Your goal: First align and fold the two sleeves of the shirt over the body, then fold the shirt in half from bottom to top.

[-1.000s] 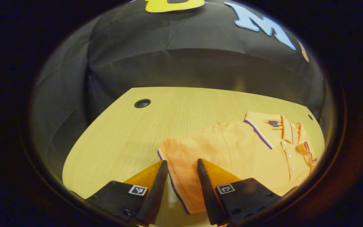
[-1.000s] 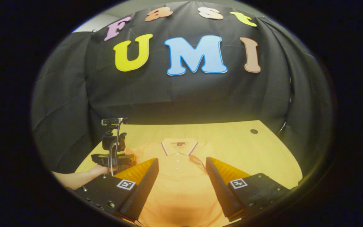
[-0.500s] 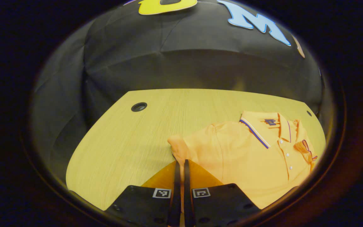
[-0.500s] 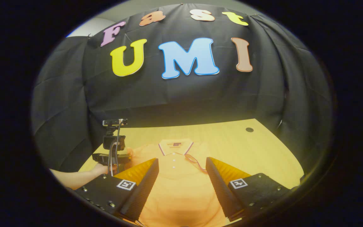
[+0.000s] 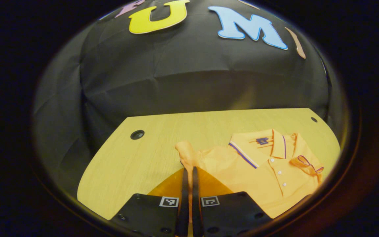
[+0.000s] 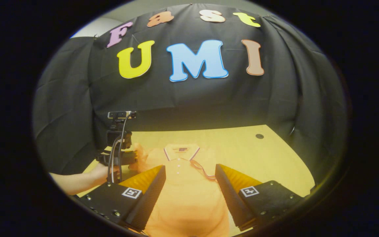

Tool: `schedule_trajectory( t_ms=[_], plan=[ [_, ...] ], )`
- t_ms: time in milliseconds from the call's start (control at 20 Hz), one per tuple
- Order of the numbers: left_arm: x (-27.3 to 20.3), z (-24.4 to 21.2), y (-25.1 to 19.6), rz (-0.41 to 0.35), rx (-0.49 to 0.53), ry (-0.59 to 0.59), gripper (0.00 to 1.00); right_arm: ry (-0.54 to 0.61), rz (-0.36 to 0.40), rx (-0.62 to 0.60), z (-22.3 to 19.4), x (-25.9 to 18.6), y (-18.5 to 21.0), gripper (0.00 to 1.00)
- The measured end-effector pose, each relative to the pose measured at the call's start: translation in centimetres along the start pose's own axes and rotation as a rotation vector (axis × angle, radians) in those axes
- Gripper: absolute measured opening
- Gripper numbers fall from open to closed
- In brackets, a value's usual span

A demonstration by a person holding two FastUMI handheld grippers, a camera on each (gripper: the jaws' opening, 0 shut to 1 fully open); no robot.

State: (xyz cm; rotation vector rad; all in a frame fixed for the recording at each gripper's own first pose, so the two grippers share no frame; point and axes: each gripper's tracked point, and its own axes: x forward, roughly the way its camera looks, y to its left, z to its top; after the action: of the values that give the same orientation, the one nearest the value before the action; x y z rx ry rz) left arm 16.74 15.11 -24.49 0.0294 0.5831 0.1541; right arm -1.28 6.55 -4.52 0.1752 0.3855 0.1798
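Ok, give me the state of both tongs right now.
Left tongs: closed on the shirt's sleeve, lifting it.
Right tongs: open, holding nothing, above the shirt.

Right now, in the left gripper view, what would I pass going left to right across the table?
The round hole in the table → the pinched-up sleeve held in the left tool → the shirt collar → the folded sleeve on the far side.
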Motion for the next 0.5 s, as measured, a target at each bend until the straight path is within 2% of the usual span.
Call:
schedule_trajectory(
  t_ms=[200,500],
  plan=[
    [-0.3,0.6,-2.7,-0.022,0.062,-0.01,0.11,0.002,-0.001,0.012,-0.3,-0.1,-0.6,0.93],
    [0.3,-0.8,-6.5,-0.065,0.126,0.024,0.1,0.021,-0.018,0.038,-1.3,-0.3,-1.3,0.93]
  ],
)
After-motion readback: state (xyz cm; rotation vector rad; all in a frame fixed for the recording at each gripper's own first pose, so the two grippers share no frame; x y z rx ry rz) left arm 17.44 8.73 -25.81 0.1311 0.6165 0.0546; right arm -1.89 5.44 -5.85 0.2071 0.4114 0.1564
